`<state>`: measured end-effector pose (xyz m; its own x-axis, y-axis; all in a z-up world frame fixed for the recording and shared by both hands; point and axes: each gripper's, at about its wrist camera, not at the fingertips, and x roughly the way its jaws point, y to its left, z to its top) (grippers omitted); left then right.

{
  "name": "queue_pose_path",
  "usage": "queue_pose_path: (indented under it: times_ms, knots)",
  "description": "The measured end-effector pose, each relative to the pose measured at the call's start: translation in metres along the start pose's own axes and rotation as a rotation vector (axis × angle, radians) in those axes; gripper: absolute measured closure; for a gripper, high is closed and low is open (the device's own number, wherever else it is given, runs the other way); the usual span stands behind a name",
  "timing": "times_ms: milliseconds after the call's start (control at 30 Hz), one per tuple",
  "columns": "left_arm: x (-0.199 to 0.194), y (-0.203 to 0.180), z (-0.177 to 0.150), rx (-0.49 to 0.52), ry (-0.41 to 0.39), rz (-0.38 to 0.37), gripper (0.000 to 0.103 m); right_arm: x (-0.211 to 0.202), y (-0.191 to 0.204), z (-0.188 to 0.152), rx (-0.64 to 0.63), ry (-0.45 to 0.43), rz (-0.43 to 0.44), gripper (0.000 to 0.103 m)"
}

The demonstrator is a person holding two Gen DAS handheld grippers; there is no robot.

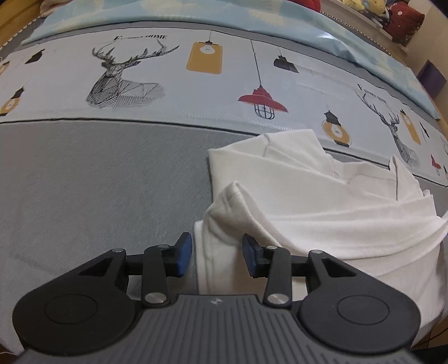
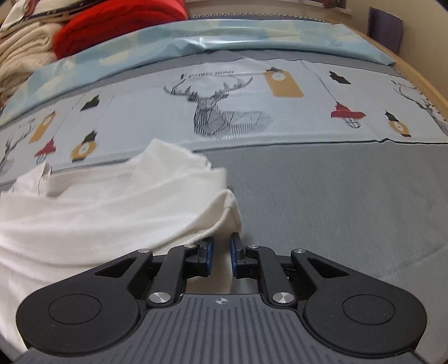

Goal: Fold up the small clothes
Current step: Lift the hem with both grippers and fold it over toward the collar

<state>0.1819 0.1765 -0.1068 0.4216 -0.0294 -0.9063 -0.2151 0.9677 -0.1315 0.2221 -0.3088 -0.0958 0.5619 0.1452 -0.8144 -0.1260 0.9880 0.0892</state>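
Note:
A white garment [image 1: 322,201] lies crumpled and partly folded on the grey bed surface [image 1: 98,182]. My left gripper [image 1: 217,254] is open, its blue pads on either side of the garment's near left edge. In the right wrist view the same white garment [image 2: 98,212] fills the left half. My right gripper [image 2: 221,256] is nearly closed around a thin strip of the garment's right corner, which passes between the blue pads.
A printed sheet with deer and lamp motifs [image 1: 196,84] runs across behind the garment, with a light blue cover [image 1: 224,16] beyond it. Red and cream textiles [image 2: 112,22] are piled at the back left. A wooden bed edge [image 2: 420,70] curves at the right.

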Motion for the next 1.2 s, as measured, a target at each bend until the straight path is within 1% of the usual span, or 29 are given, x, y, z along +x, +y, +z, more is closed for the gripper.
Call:
queue_pose_path:
  times_ms: [133,267,333,367,400,433,467,533,600,700,767,867,900,933,967,1033,1067,1100,1133,1200]
  knots:
    - [0.009,-0.001,0.011,-0.011,-0.005,0.002,0.055,0.010,-0.005,0.012,0.062,-0.003,0.003,0.090]
    - [0.016,0.002,0.022,-0.051,-0.022,-0.013,0.055,0.016,-0.004,0.021,0.085,-0.018,0.011,0.090]
    - [0.018,0.004,0.026,-0.065,-0.028,-0.035,0.059,0.018,-0.004,0.026,0.104,-0.025,0.017,0.090]
    - [0.020,0.003,0.028,-0.062,-0.030,-0.042,0.065,0.019,-0.004,0.028,0.113,-0.031,0.020,0.090]
    - [0.020,0.002,0.030,-0.052,-0.036,-0.037,0.086,0.019,-0.003,0.029,0.117,-0.031,0.022,0.090]
    - [0.020,0.001,0.031,-0.039,-0.044,-0.022,0.095,0.021,-0.002,0.030,0.119,-0.027,0.028,0.092]
    - [0.019,0.000,0.032,-0.028,-0.056,-0.013,0.096,0.022,-0.001,0.031,0.115,-0.025,0.024,0.100]
    - [0.013,0.000,0.035,-0.028,-0.093,-0.008,0.097,0.021,0.001,0.033,0.114,-0.032,0.000,0.100]
    - [0.002,-0.001,0.036,-0.022,-0.151,-0.006,0.097,0.015,0.000,0.036,0.144,-0.073,-0.009,0.101]
    - [-0.010,-0.005,0.039,-0.011,-0.245,0.016,0.097,0.000,-0.004,0.042,0.205,-0.172,-0.018,0.101]
    - [-0.016,-0.007,0.040,-0.008,-0.300,0.030,0.097,-0.010,-0.002,0.046,0.215,-0.255,-0.030,0.101]
    - [-0.024,-0.006,0.045,-0.036,-0.368,0.033,0.096,-0.021,0.002,0.050,0.224,-0.348,-0.042,0.101]
    - [-0.024,-0.005,0.047,-0.052,-0.371,0.043,0.092,-0.022,0.003,0.051,0.220,-0.371,-0.049,0.101]
    - [-0.022,-0.003,0.049,-0.066,-0.357,0.050,0.084,-0.022,0.006,0.052,0.210,-0.384,-0.061,0.100]
    - [-0.018,-0.001,0.051,-0.076,-0.318,0.030,0.080,-0.019,0.009,0.054,0.197,-0.380,-0.075,0.098]
    - [-0.013,0.003,0.050,-0.108,-0.248,-0.028,0.079,-0.008,0.014,0.057,0.179,-0.312,-0.122,0.090]
    - [-0.016,0.005,0.048,-0.121,-0.243,-0.049,0.079,-0.006,0.015,0.056,0.180,-0.286,-0.140,0.083]
    - [-0.018,0.007,0.045,-0.125,-0.238,-0.068,0.079,-0.008,0.014,0.055,0.186,-0.273,-0.123,0.081]
    - [-0.021,0.008,0.043,-0.123,-0.219,-0.104,0.079,-0.010,0.013,0.053,0.196,-0.268,-0.094,0.081]
    - [-0.020,0.007,0.036,-0.111,-0.149,-0.173,0.079,-0.011,0.011,0.049,0.197,-0.238,-0.057,0.081]
